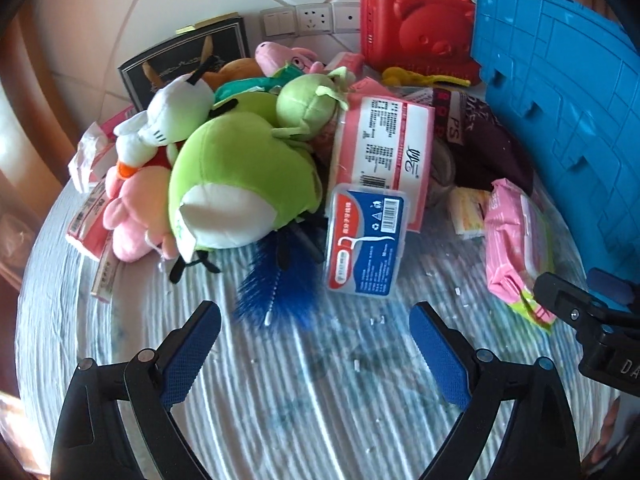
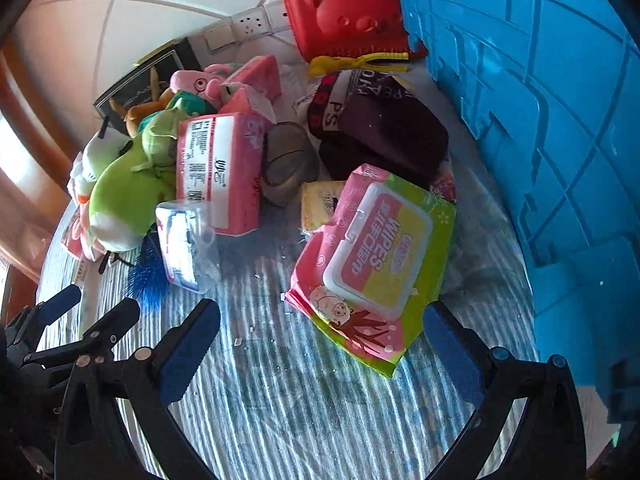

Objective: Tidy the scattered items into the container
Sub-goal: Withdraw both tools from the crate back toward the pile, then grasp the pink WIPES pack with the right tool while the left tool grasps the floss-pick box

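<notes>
Left gripper (image 1: 316, 322) spread wide, empty, over striped cloth (image 1: 280, 380); blue brush (image 1: 272, 284) and floss box (image 1: 366, 240) just ahead; wipes pack (image 2: 372, 256) between wide-spread fingers of right gripper (image 2: 322, 324), untouched; blue container (image 2: 540, 100) along cloth's right edge.

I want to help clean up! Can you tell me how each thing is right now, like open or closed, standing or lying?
Left gripper: jaws wide open, empty.
Right gripper: jaws open around a wipes pack corner, not pressing.
Wipes pack: lying flat, lid closed.
Floss pick box: closed, leaning on the pile.
Red case: closed, standing upright.
Blue container: upright beside the pile.
Green plush: lying on the pile.
</notes>
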Demonstrator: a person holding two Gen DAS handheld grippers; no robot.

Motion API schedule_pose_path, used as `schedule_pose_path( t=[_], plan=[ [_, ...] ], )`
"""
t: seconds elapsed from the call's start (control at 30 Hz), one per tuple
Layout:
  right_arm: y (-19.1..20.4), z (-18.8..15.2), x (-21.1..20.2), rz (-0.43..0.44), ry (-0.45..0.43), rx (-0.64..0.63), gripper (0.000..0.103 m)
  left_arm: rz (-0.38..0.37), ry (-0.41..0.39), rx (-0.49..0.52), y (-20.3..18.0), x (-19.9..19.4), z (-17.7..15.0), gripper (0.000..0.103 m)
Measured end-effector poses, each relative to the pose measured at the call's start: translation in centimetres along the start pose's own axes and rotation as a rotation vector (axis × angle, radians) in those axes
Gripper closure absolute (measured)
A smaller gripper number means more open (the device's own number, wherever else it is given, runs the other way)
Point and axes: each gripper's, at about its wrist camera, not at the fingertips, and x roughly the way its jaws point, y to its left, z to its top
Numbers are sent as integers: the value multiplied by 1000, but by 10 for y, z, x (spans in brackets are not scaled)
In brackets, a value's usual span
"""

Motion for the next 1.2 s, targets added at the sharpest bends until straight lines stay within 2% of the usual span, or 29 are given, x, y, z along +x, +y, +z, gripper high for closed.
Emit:
schedule_pose_path(
  t=[0.23, 0.37, 0.47, 0.53, 0.67, 1.03, 1.2],
  plan=[
    [-15, 2, 20, -71, -12, 148, 0, -84, 33, 102, -22, 51, 21, 6],
    [-22, 9, 37, -107, -14, 193, 0, -85, 49, 144, -33, 77, 26, 8],
    [-28, 15, 50, -132, -10, 224, 0, -96, 76, 140, -35, 91, 30, 20],
    [-33, 19, 59, -131, -2, 240, 0, -104, 91, 134, -36, 98, 33, 32],
    [-37, 24, 70, -130, -5, 250, 0, -101, 103, 139, -40, 106, 35, 43],
    [-33, 21, 79, -141, 30, 146, 0, -94, 98, 130, -56, 98, 25, 44],
    [-27, 8, 71, -135, 51, 86, 6, -99, 112, 130, -63, 89, 15, 44]
  ],
)
